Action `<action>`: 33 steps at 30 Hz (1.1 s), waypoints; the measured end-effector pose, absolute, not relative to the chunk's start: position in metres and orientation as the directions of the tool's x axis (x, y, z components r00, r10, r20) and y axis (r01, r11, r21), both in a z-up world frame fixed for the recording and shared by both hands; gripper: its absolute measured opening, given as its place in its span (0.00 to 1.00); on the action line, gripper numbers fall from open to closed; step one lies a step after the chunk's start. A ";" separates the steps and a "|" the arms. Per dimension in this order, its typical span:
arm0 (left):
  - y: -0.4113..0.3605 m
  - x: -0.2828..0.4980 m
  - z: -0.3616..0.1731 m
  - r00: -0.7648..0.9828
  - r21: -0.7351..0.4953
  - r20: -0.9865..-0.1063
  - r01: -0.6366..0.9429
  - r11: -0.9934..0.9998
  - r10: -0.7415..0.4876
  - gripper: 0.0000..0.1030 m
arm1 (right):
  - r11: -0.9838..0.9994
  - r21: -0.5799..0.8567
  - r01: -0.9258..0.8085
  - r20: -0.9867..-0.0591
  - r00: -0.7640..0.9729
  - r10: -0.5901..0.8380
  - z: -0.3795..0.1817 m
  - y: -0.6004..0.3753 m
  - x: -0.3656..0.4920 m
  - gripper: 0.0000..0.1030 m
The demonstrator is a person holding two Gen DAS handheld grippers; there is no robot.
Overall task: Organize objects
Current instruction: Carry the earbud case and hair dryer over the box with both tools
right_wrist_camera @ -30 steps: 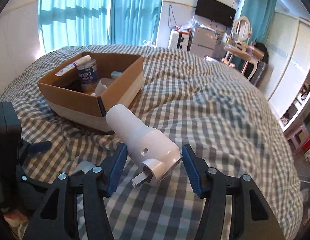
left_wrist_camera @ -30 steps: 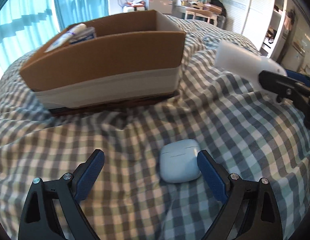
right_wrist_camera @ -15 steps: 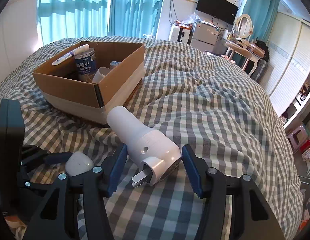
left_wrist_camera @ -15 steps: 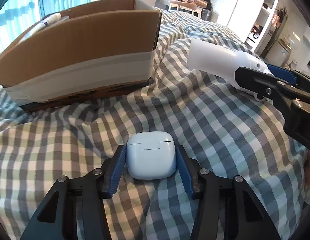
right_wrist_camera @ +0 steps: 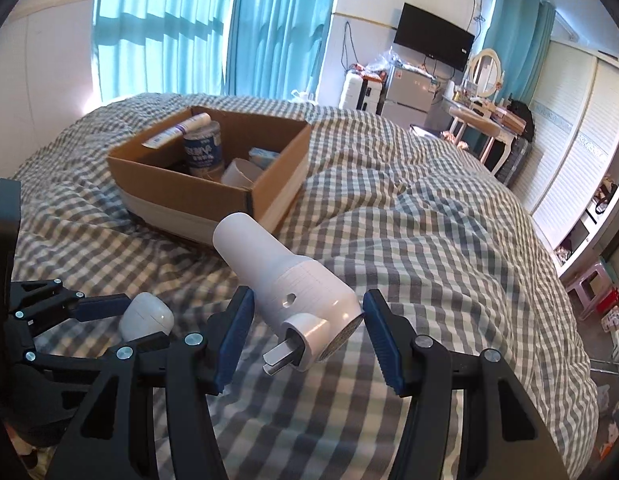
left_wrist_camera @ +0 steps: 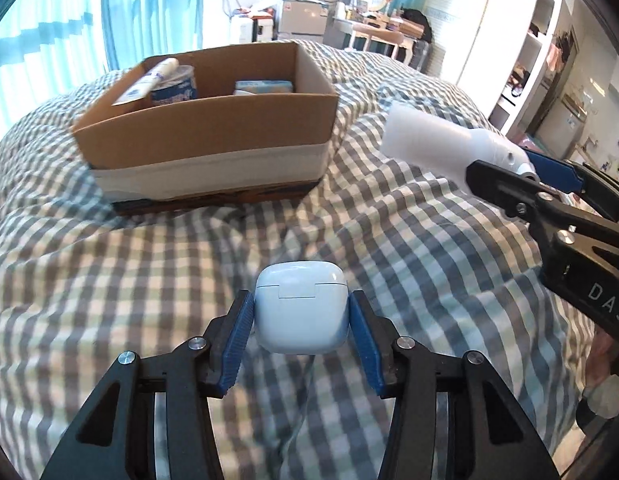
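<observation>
earbud case (left_wrist_camera: 300, 307): white, clamped between my left pads, both blue pads touching its sides; lifted clear of the bed as far as I can tell. Also seen from the right cam at (right_wrist_camera: 146, 316), low left.
left gripper (left_wrist_camera: 301, 320): closed on the earbud case, pointing toward the box.
dryer (right_wrist_camera: 285, 280): white barrel body, folded plug-like stub at the near end, nozzle aimed at the box. Sits between my right pads; the right pad is at its rear edge, the left pad looks just beside the body, contact on that side not clear. From the left cam (left_wrist_camera: 445, 148) it's up off the bed, to the right of the box.
right gripper (right_wrist_camera: 309, 322): around the dryer's rear end, holding it by the look of it.
box (left_wrist_camera: 213, 128): open cardboard, white tape band round the lower wall, on the bed ahead of both grippers, apart from both.
box contents: tube (right_wrist_camera: 177, 130) leaning on the far left rim, blue-label can (right_wrist_camera: 203, 152) upright under it, white cup (right_wrist_camera: 239, 172) tilted near the front wall, pale blue pack (right_wrist_camera: 263, 156) at the back right.
bed (right_wrist_camera: 429, 240): grey and white check cover, rumpled, under everything.
background: teal curtains (right_wrist_camera: 189, 24) behind the box, TV (right_wrist_camera: 433, 42) on the far wall.
</observation>
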State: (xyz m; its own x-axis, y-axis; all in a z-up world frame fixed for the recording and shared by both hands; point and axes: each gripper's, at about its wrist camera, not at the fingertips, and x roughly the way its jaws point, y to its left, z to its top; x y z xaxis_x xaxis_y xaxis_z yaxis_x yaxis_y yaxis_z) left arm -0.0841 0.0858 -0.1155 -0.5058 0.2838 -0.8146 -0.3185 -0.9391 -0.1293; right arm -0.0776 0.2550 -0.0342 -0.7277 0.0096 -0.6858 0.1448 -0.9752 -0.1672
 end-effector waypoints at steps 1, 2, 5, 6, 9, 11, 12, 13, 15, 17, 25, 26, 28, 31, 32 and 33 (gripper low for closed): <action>0.082 -0.081 -0.112 -0.515 -0.134 -0.809 -0.309 -0.942 0.284 0.49 | -0.975 -0.170 0.146 -0.681 -0.732 0.009 -0.032 0.253 -0.075 0.55; 0.084 -0.082 -0.111 -0.521 -0.135 -0.805 -0.303 -0.943 0.283 0.49 | -0.974 -0.173 0.147 -0.673 -0.740 0.008 -0.028 0.250 -0.070 0.55; 0.066 -0.073 -0.103 -0.550 -0.135 -0.789 -0.279 -0.951 0.273 0.49 | -0.971 -0.185 0.151 -0.656 -0.755 0.007 -0.019 0.243 -0.061 0.55; 0.062 -0.071 -0.100 -0.559 -0.134 -0.785 -0.269 -0.954 0.268 0.49 | -0.970 -0.189 0.154 -0.651 -0.759 0.006 -0.016 0.240 -0.059 0.55; 0.051 -0.066 -0.088 -0.585 -0.130 -0.772 -0.238 -0.963 0.249 0.49 | -0.966 -0.198 0.168 -0.637 -0.771 -0.003 -0.008 0.232 -0.050 0.55; 0.044 -0.060 -0.083 -0.605 -0.109 -0.764 -0.225 -0.968 0.226 0.49 | -0.962 -0.205 0.179 -0.631 -0.776 -0.009 -0.004 0.227 -0.045 0.55; 0.042 -0.059 -0.079 -0.616 -0.102 -0.756 -0.220 -0.970 0.219 0.49 | -0.961 -0.208 0.183 -0.629 -0.777 -0.012 -0.003 0.224 -0.044 0.55; 0.040 -0.058 -0.075 -0.627 -0.098 -0.749 -0.217 -0.971 0.216 0.49 | -0.960 -0.208 0.187 -0.626 -0.780 -0.016 -0.002 0.222 -0.042 0.55; 0.037 -0.053 -0.069 -0.644 -0.090 -0.736 -0.213 -0.973 0.209 0.49 | -0.959 -0.205 0.195 -0.623 -0.782 -0.026 0.000 0.219 -0.040 0.55; 0.035 -0.050 -0.061 -0.669 -0.068 -0.718 -0.207 -0.976 0.193 0.49 | -0.959 -0.197 0.203 -0.621 -0.783 -0.038 0.002 0.217 -0.039 0.55; 0.024 -0.058 -0.033 -0.733 -0.023 -0.665 -0.171 -0.985 0.143 0.49 | -0.958 -0.179 0.223 -0.615 -0.786 -0.068 0.008 0.211 -0.055 0.55; 0.023 -0.061 -0.031 -0.736 -0.022 -0.662 -0.167 -0.986 0.139 0.49 | -0.959 -0.176 0.224 -0.614 -0.786 -0.071 0.009 0.211 -0.058 0.55; 0.022 -0.069 -0.026 -0.744 -0.015 -0.655 -0.164 -0.986 0.133 0.49 | -0.960 -0.165 0.228 -0.613 -0.786 -0.081 0.011 0.210 -0.068 0.55; 0.025 -0.083 -0.021 -0.756 0.009 -0.645 -0.158 -0.987 0.115 0.49 | -0.961 -0.145 0.235 -0.610 -0.786 -0.100 0.015 0.205 -0.086 0.55; 0.025 -0.087 -0.019 -0.757 0.011 -0.643 -0.160 -0.987 0.115 0.49 | -0.961 -0.143 0.237 -0.609 -0.787 -0.103 0.016 0.204 -0.091 0.55; 0.026 -0.095 -0.017 -0.757 0.016 -0.643 -0.164 -0.986 0.115 0.49 | -0.960 -0.143 0.242 -0.609 -0.786 -0.107 0.017 0.201 -0.098 0.55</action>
